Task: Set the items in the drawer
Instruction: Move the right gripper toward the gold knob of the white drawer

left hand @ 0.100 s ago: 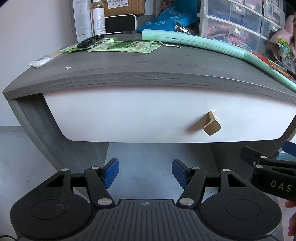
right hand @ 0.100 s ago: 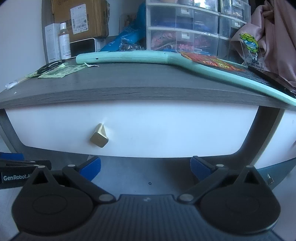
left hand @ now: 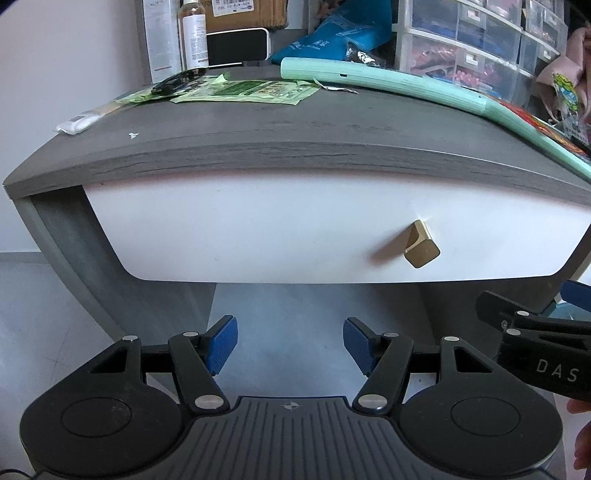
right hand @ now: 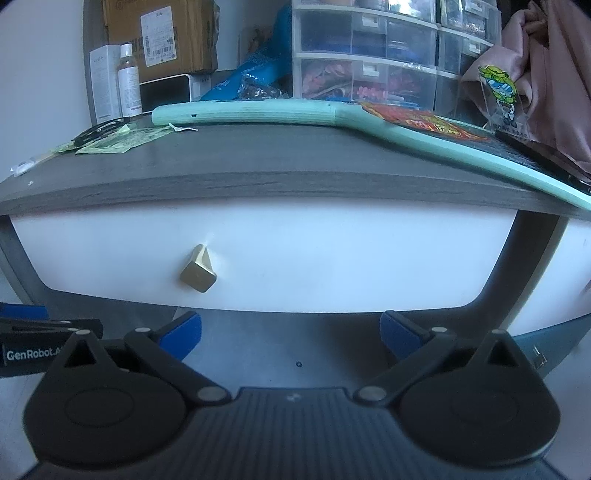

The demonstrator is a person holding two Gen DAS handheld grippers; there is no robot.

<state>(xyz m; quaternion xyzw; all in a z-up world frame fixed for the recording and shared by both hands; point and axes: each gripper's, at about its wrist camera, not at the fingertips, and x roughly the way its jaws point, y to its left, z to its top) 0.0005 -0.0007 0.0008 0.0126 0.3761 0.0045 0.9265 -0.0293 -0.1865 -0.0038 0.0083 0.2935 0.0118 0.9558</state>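
Observation:
A white drawer point(left hand: 258, 229) with a gold knob point(left hand: 422, 249) sits shut under a dark grey desk top point(left hand: 295, 125). It also shows in the right wrist view point(right hand: 332, 258), with its knob point(right hand: 198, 275) at the left. My left gripper point(left hand: 290, 349) is open and empty, below the drawer front. My right gripper point(right hand: 290, 336) is open and empty, wider apart, also below the drawer. On the desk lie green sachets point(left hand: 240, 90), a black cable point(left hand: 177, 81) and a long mint-green swatter point(left hand: 388, 83).
The desk back holds a bottle point(left hand: 192, 33), a white box point(left hand: 159, 37), a cardboard box point(right hand: 159, 33), a blue bag point(left hand: 340, 29) and clear plastic drawer units point(right hand: 369, 55). Pink cloth point(right hand: 535, 55) hangs at the right. Grey floor point(left hand: 295, 314) lies under the desk.

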